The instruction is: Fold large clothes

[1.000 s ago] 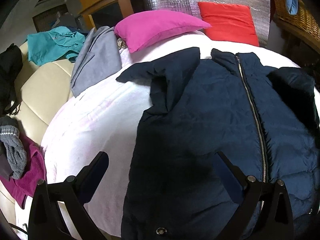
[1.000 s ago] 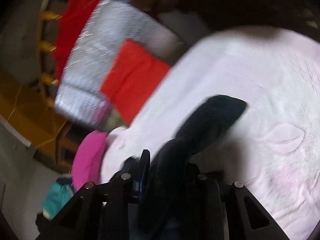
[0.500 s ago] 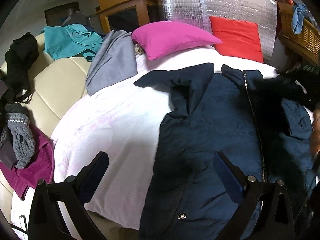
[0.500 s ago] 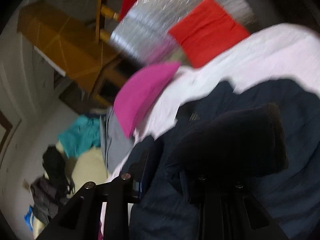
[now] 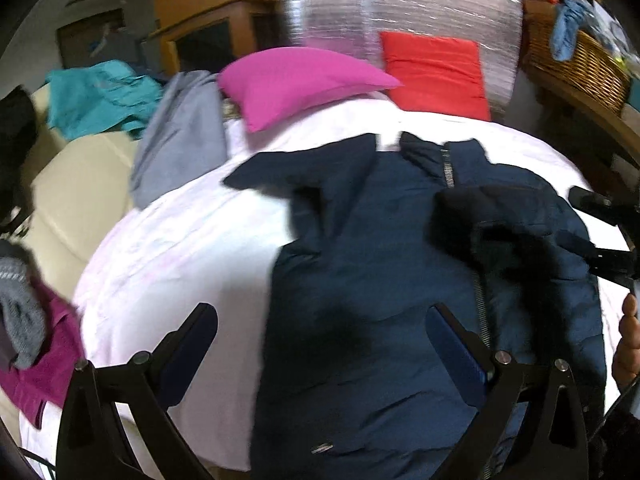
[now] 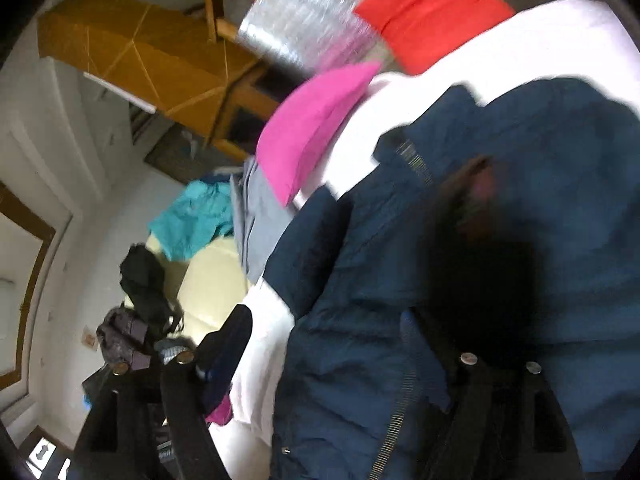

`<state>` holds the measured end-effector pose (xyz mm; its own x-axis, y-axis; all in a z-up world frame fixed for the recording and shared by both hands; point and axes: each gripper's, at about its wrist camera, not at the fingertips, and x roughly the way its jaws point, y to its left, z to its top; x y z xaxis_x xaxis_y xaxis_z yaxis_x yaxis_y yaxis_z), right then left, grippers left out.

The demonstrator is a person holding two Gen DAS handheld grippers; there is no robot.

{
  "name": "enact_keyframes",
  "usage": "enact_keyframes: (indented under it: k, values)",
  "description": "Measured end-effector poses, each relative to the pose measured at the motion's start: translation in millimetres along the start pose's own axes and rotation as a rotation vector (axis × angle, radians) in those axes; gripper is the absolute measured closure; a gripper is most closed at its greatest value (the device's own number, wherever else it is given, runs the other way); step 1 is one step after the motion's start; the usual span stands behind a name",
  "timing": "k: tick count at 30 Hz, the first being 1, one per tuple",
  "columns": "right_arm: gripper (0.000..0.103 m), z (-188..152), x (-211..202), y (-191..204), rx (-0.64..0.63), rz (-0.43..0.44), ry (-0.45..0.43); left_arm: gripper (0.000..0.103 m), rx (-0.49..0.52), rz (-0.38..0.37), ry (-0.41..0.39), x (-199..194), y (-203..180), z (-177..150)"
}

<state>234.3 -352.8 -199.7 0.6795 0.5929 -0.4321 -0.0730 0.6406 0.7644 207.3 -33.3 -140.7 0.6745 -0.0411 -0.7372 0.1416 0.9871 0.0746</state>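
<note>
I see the jacket [image 5: 372, 264] flat on the white bed [image 5: 180, 248], zip up, 1 sleeve [image 5: 508, 232] lying across its chest. Left gripper [image 5: 320, 344] hovers above the hem, jaws wide, empty. Right gripper [image 6: 328, 344] jaws opening, no cloth pinched between them.

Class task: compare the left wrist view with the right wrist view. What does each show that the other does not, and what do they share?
Only the left wrist view shows the wicker basket, the person's hand and the open left gripper. Only the right wrist view shows the right gripper, jaws opening with nothing pressed between them, and wooden chair legs. Both show the navy jacket on the white bedcover, the pink pillow and the red cushion.
</note>
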Motion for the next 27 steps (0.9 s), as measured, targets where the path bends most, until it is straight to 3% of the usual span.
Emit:
enact_keyframes:
  k: [6,9,15,21,23,24,25,27]
  values:
    - [0.024,17.6,-82.4,-67.9,0.105,-0.238,-0.210,0.000,0.110,-0.062,-0.024,23.6,-68.0,28.0]
    - [0.032,19.1,-99.7,-98.2,0.186,-0.281,-0.253,0.000,0.176,-0.053,-0.036,40.4,-105.1,41.2]
    - [0.051,17.7,-77.2,-113.1,0.196,-0.334,-0.196,0.000,0.285,-0.023,-0.063,65.1,-167.0,59.8]
    - [0.051,11.7,-59.1,-125.3,0.211,-0.345,-0.154,0.001,0.325,0.001,-0.045,92.3,-199.6,63.8]
    - [0.051,9.3,-60.1,-125.3,0.198,-0.344,-0.139,0.019,0.309,0.004,-0.032,102.5,-194.4,66.9]
    - [0.054,8.3,-59.0,-125.1,0.197,-0.346,-0.130,0.037,0.296,-0.005,-0.013,106.2,-189.7,68.0]
    - [0.054,8.7,-58.2,-125.0,0.198,-0.345,-0.124,0.049,0.270,-0.019,0.020,111.4,-181.1,70.8]
    - [0.054,8.6,-58.7,-126.7,0.198,-0.338,-0.114,0.054,0.226,-0.027,0.046,114.1,-164.0,74.9]
